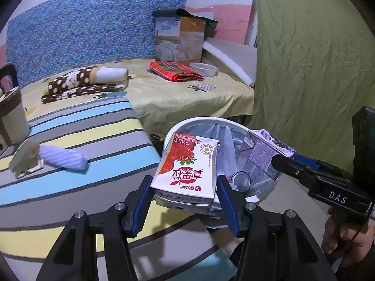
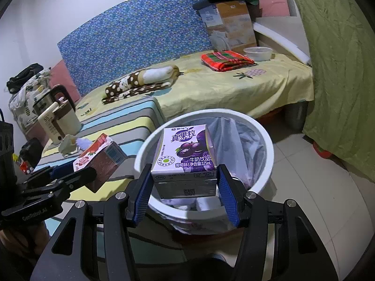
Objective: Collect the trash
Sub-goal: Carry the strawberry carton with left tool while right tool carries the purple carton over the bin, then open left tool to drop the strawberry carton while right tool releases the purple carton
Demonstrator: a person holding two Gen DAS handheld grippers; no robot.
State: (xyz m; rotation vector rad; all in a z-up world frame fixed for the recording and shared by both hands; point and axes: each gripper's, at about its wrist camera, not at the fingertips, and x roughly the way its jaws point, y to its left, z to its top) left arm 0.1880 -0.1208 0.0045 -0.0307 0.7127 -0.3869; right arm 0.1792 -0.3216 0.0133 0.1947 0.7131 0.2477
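Note:
My left gripper is shut on a red strawberry milk carton, held at the near left rim of a white trash bin lined with a clear bag. My right gripper is shut on a purple grape milk carton, held over the open bin. Each gripper shows in the other's view: the right one with its purple carton over the bin's right side, the left one with its red carton left of the bin. A can lies inside the bin.
A crumpled wrapper and a pale ribbed foam sleeve lie on the striped table. A kettle stands at its far left. Behind is a bed with folded blankets, a bowl and a cardboard box. Green cloth hangs right.

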